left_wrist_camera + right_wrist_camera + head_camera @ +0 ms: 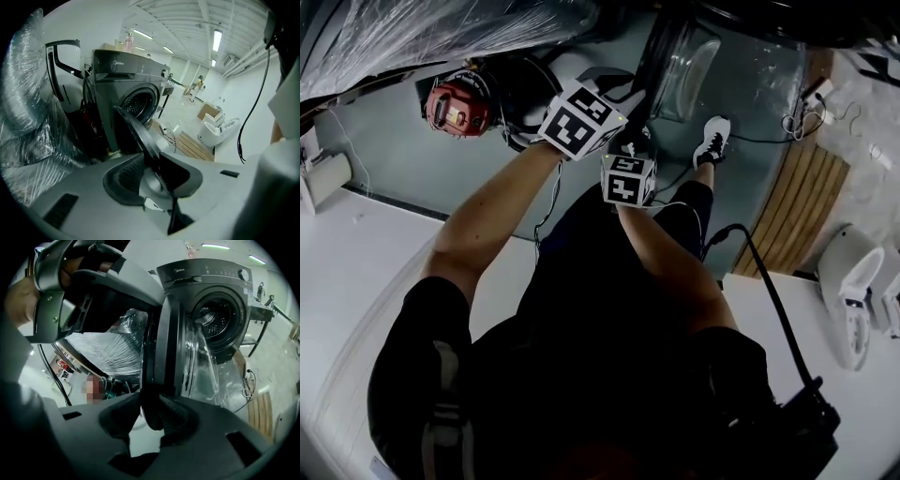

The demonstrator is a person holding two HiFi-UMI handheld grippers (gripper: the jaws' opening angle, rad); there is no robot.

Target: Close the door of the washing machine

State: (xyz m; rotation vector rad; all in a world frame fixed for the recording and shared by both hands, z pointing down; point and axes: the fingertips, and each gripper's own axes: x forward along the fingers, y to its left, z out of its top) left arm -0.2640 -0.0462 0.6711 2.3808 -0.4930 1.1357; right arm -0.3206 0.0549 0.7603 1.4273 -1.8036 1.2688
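Here, washing machine [129,77]: a dark grey front loader is seen standing on the floor [187,112], with a control strip [206,272] across its top and the round drum opening [218,319] left uncovered
door [161,343]: it is swung wide out from the opening and is shown edge-on in both gripper views
door's look: a thick, dark, round rim [140,133] is seen, and a clear glass bowl [199,357] is bulged out from the face turned toward the drum opening
door's place: it is found out in front of the machine, on the person's side, with its rim reached by both grippers
left gripper [151,161]: its jaws are set apart; the rim is passed between them and a pale gap is left beside it, so nothing is gripped
right gripper [151,401]: its jaws are drawn in on the edge of the rim, which is pressed by the pads from both sides
head view: both arms are stretched forward, and the marker cubes [581,124] are seen just beside each other, near the glass bowl
surroundings: a plastic-wrapped bundle [28,122] is seen to the left of the machine, and a wooden slat board [192,145] is laid on the floor beside it
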